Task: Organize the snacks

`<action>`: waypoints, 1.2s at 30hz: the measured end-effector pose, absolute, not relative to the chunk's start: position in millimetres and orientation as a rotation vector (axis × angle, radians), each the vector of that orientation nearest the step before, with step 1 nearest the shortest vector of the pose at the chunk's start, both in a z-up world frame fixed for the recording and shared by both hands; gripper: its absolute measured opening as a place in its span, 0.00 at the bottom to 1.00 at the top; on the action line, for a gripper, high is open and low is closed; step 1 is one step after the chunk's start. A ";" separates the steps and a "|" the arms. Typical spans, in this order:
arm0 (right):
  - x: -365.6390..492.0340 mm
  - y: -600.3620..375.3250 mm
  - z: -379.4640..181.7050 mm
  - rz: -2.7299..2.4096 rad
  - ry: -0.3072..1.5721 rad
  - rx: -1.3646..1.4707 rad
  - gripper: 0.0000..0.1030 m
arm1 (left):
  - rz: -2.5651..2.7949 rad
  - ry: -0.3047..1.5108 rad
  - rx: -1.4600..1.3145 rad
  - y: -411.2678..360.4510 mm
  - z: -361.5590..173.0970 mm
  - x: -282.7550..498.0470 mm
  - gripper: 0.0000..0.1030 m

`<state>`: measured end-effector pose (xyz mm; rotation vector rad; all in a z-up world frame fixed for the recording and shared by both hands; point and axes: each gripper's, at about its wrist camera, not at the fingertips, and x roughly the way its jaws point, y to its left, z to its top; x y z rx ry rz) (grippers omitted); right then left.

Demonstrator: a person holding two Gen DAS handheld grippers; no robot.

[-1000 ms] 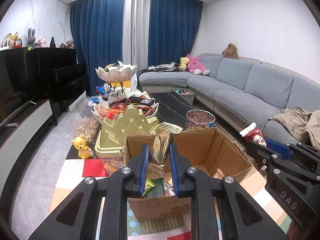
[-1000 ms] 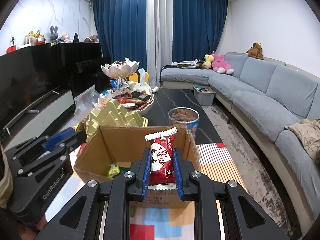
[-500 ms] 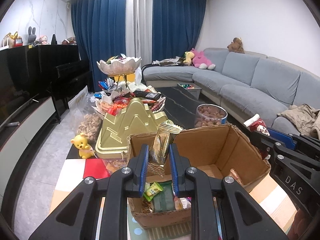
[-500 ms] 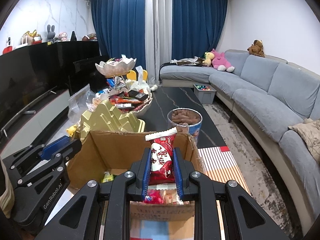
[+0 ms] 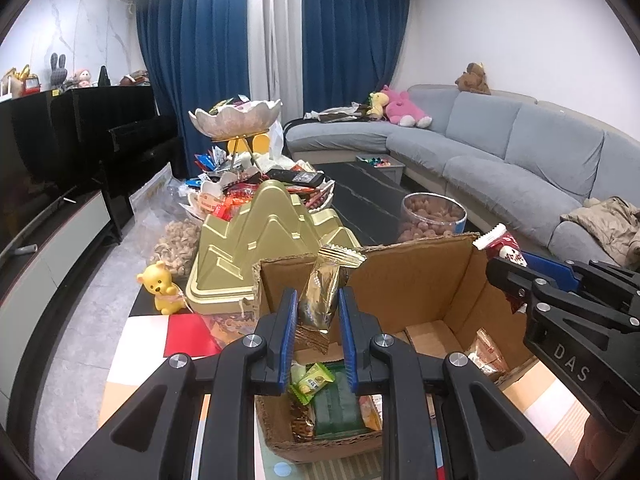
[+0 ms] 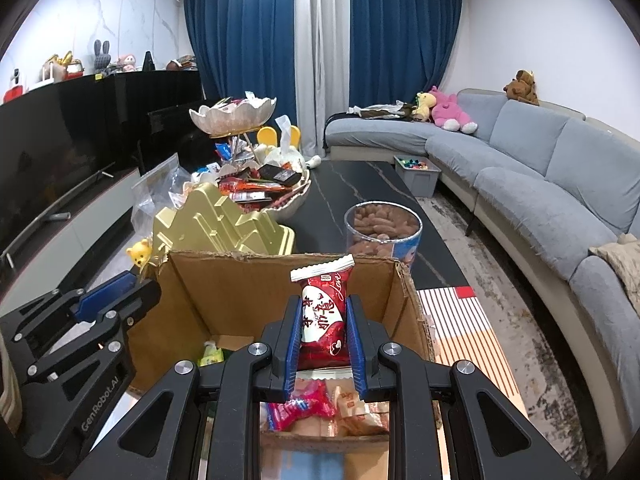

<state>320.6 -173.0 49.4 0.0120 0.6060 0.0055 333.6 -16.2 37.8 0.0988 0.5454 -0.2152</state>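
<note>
Snacks both clamped: my left gripper point(image 5: 318, 318) pinches a gold packet point(image 5: 322, 294), right gripper point(image 6: 323, 334) a red packet point(image 6: 322, 316) (bottoms hidden), over the cardboard box point(image 5: 420, 276), contents half-blocked.

Both wrist views look forward from close above the cardboard box point(image 5: 416, 280) point(image 6: 280, 280), sharing box, tabletop point(image 5: 372, 196) point(image 6: 344, 196) and sofa point(image 5: 520, 152) point(image 6: 540, 168).
</note>
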 end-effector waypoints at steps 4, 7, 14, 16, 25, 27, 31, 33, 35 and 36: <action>322.8 -172.5 46.6 0.005 0.611 0.008 0.23 | -0.224 0.555 0.097 -16.7 35.3 335.1 0.21; 322.8 -172.4 46.1 0.008 0.608 0.005 0.23 | -0.224 0.560 0.095 -16.4 34.9 336.0 0.22; 318.3 -173.0 51.0 -0.002 0.576 0.008 0.56 | -0.208 0.550 0.084 -11.4 37.9 336.0 0.42; 316.6 -174.3 53.4 -0.013 0.565 0.011 0.63 | -0.207 0.548 0.081 -9.8 39.1 336.4 0.47; 311.8 -178.6 58.5 -0.029 0.555 0.020 0.69 | -0.207 0.541 0.076 -12.5 41.8 333.1 0.65; 311.5 -178.7 58.7 -0.028 0.553 0.018 0.69 | -0.205 0.539 0.077 -13.8 42.5 331.9 0.65; 307.7 -179.0 62.4 -0.028 0.546 0.013 0.69 | -0.197 0.534 0.069 -11.8 45.5 328.9 0.70; 304.2 -178.7 64.8 -0.032 0.544 0.009 0.69 | -0.189 0.530 0.062 -10.7 48.1 326.8 0.73; 300.0 -179.7 67.0 -0.035 0.541 0.008 0.70 | -0.183 0.523 0.061 -11.3 51.0 323.9 0.77; 298.2 -180.4 68.3 -0.038 0.541 0.006 0.71 | -0.180 0.520 0.065 -12.8 52.4 321.9 0.77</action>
